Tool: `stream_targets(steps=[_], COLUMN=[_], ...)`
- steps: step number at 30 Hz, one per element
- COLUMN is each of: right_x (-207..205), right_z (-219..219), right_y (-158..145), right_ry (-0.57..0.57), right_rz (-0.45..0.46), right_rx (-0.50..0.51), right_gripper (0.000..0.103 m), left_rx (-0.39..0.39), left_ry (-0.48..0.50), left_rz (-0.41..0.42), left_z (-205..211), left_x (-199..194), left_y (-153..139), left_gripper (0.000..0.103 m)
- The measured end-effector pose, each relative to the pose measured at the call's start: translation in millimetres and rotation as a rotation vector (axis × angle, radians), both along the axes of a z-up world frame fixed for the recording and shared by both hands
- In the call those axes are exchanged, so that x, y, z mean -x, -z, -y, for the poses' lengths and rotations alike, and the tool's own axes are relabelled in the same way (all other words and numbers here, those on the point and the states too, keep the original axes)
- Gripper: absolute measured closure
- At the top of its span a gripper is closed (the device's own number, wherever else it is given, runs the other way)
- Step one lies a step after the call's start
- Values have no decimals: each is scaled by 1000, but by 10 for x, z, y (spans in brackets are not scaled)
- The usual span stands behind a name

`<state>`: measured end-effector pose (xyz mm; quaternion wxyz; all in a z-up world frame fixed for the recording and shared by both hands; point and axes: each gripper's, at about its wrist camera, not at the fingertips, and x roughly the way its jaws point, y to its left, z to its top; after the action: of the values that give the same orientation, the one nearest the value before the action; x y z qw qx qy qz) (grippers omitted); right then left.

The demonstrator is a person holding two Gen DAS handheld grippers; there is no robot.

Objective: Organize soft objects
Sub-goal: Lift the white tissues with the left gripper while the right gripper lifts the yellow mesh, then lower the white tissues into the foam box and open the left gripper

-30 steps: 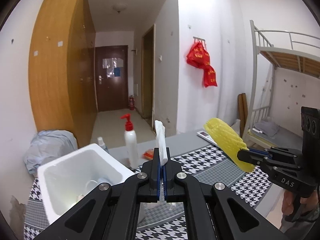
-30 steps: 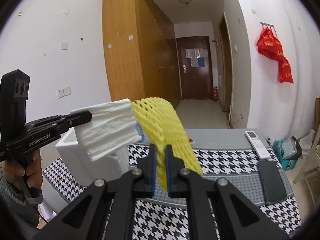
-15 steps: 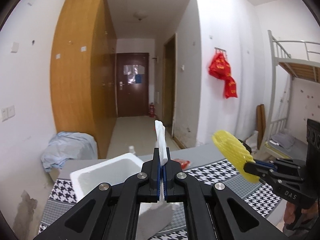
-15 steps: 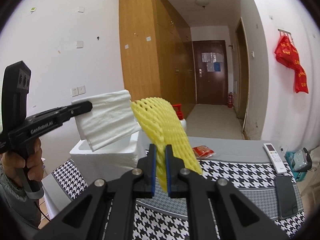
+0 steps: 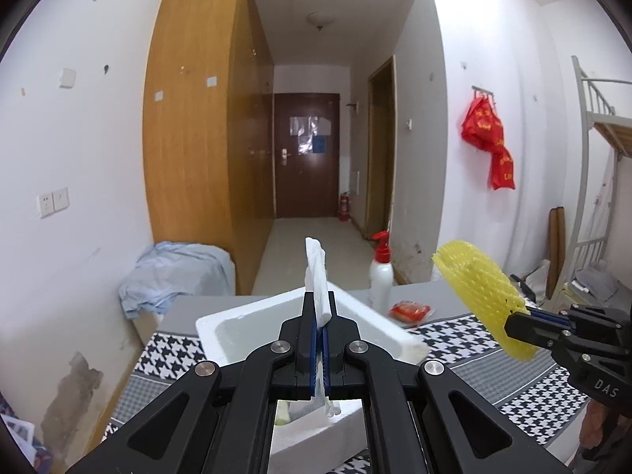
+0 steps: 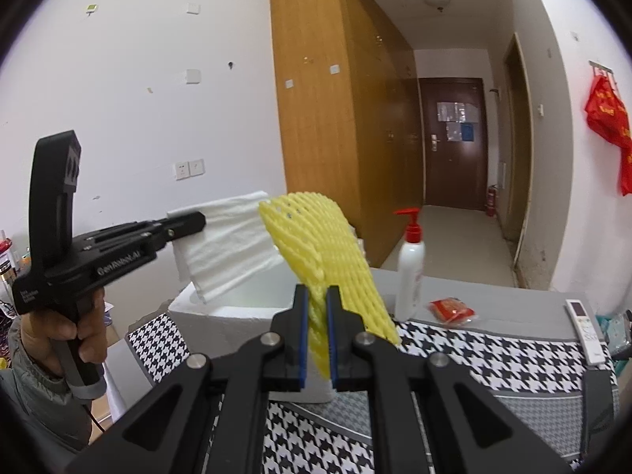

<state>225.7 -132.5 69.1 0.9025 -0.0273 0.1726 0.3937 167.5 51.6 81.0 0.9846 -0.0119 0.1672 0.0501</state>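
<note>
My left gripper is shut on a white foam sheet and holds it edge-on above the white foam box. The sheet also shows in the right wrist view, with the left gripper beside it. My right gripper is shut on a yellow foam net, held in the air to the right of the box. From the left wrist view the net sticks out of the right gripper.
A white pump bottle with a red top and a red packet sit behind the box on the houndstooth-covered table. A white remote lies at the right. A wooden wardrobe and a bunk bed stand around.
Both grippers have swung left and risen slightly, each still holding its foam piece. The foam box now sits directly under the left gripper, and the bottle has shifted right in view.
</note>
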Motion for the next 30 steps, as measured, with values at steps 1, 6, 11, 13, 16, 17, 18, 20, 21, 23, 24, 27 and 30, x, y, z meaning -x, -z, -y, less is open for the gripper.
stream_targets(steps=[1,6,11,13,16,17,18,20,21,23,24,27,30], right_x=[-11,-61,-110,-127,-158,-167,-178,-188,-186,-178,-173,-163,-165], right_z=[-34,-123,-220,-240,-266,-280,-297,-331,-349,-389,-413,-485,-555], right_y=[9,41,50,59,59,60,64,72,74,68,60,47,32], right_ry=[-8,-25,-24,-20,-11,-7,-4,4,3,-1,-6,-16,-23], right_rz=[-3,-14,-24,-27,-33,-35,-38,-42,-43,-43,-42,-41,-41], right_rx=[2,4,17,23,28,31,37,46,48,51,51,52,57], right_gripper=[92,92,92,92,92,92,92,92,92,92,92,92,92], left_rx=[3,1,13,13,39,44,39,15,15,16,13,2,2], left_ry=[-3,-6,-2,-6,-12,-22,-33,-60,-59,-59,-64,-81,-84], left_rz=[-4,-39,-83,-103,-105,-82,-63,-30,-25,-24,-20,-15,-11], left_z=[-19,-62,-90,-113,-187,-208,-222,-238,-249,-276,-287,-319,-389], left_x=[-14,-102,-224,-272,-281,-246,-223,-161,-145,-118,-98,-50,-10], left_y=[9,103,211,252,271,260,247,221,213,203,202,204,199], left_gripper=[101,101,100,89,27,18,6,2,2,1,1,1,1])
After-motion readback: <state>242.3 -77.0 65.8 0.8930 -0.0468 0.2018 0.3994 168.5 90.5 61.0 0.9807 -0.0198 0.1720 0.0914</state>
